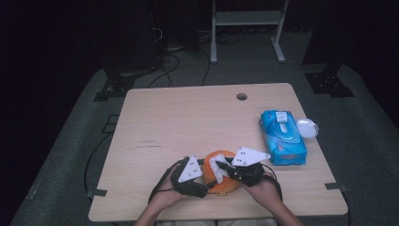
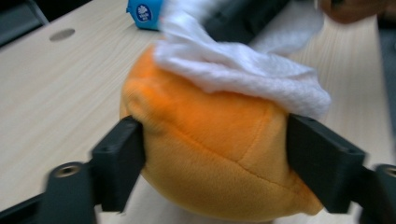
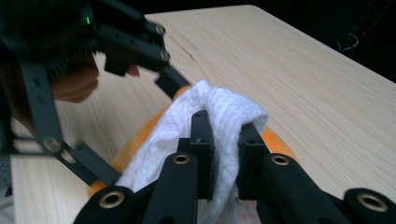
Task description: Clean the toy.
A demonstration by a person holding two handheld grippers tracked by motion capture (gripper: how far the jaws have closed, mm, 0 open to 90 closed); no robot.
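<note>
Fuzzy orange plush ball [image 2: 210, 154], embossed white wipe [image 3: 224, 116], matt wood table [image 1: 188, 117]

My high view looks forward and down over the whole table [image 1: 188, 117]; my left gripper view sits close behind the orange toy [image 2: 210, 154], my right above the wipe [image 3: 219, 121]; all share both
</note>
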